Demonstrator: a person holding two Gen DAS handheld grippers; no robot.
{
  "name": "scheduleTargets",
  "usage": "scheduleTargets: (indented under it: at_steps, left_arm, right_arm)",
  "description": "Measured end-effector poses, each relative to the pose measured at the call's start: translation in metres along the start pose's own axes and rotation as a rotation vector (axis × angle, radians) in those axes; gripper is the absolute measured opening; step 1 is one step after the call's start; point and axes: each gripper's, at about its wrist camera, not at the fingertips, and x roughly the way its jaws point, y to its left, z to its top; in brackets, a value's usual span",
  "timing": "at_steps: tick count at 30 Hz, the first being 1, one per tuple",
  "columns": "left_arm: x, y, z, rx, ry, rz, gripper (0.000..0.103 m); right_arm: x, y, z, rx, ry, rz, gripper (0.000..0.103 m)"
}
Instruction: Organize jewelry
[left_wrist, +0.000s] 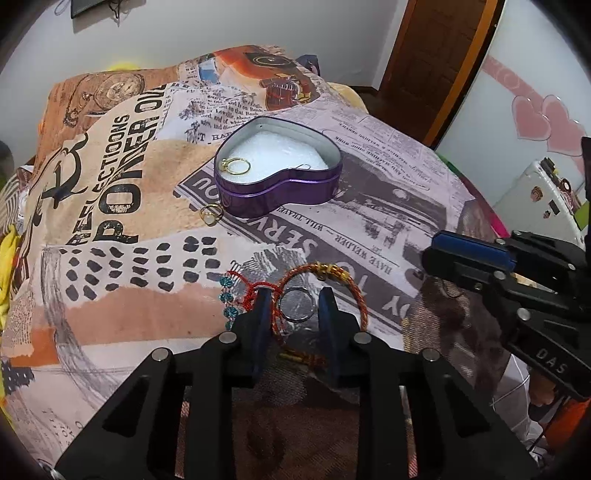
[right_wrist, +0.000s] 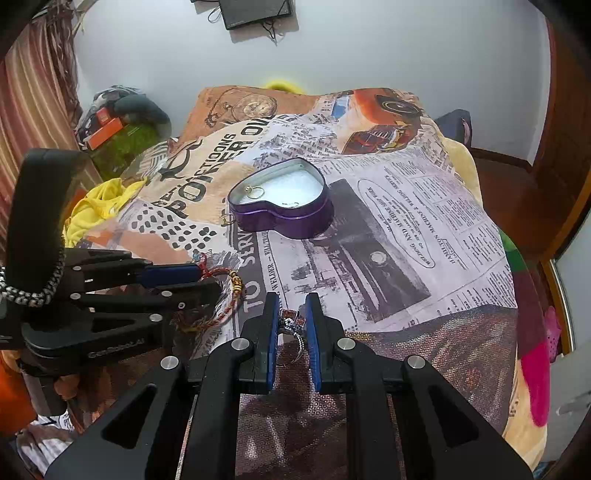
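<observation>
Two grippers: right gripper (right_wrist: 291, 325) clamps ring (right_wrist: 291, 323); left gripper (left_wrist: 295, 304) part-open, straddling flat-lying bracelet (left_wrist: 354, 291).

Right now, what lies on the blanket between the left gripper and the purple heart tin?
In the left wrist view, only printed blanket separates the left gripper from the purple heart tin; a gold ring lies off to the side by the tin.

Open purple heart-shaped tin (left_wrist: 280, 192), white lining, gold ring (left_wrist: 236, 165) inside. Second gold ring (left_wrist: 210, 213) beside it on cloth. Red-gold braided bracelet (left_wrist: 343, 284) nearer, silver ring (left_wrist: 295, 304) within its loop.
</observation>
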Motion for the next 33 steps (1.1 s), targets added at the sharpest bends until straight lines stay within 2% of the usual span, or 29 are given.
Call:
scheduleTargets:
  at_steps: [8,13,21,23,25,33]
  left_arm:
    - [-0.005,-0.009,-0.002,0.027,-0.007,-0.011,0.025]
    - [0.005,-0.006,-0.004,0.022,0.016,0.011,0.025]
    - [0.009,-0.006,-0.001,0.028,0.006,0.019,0.025]
    - [0.009,-0.005,0.000,0.022,0.002,0.024,0.021]
    - [0.010,-0.003,0.001,0.021,-0.003,0.046,0.006]
    - [-0.002,0.004,0.000,-0.004,-0.032,0.035,0.005]
  right_arm:
    - [0.000,0.000,0.000,-0.003,-0.002,0.003,0.013]
    - [0.001,0.001,0.002,-0.007,-0.003,0.007,0.013]
    - [0.000,0.001,0.002,-0.007,-0.004,0.007,0.013]
    - [0.000,0.001,0.003,-0.007,-0.005,0.008,0.013]
    - [0.000,0.002,0.003,-0.008,-0.007,0.007,0.013]
    - [-0.005,0.004,0.005,-0.014,-0.016,0.000,0.013]
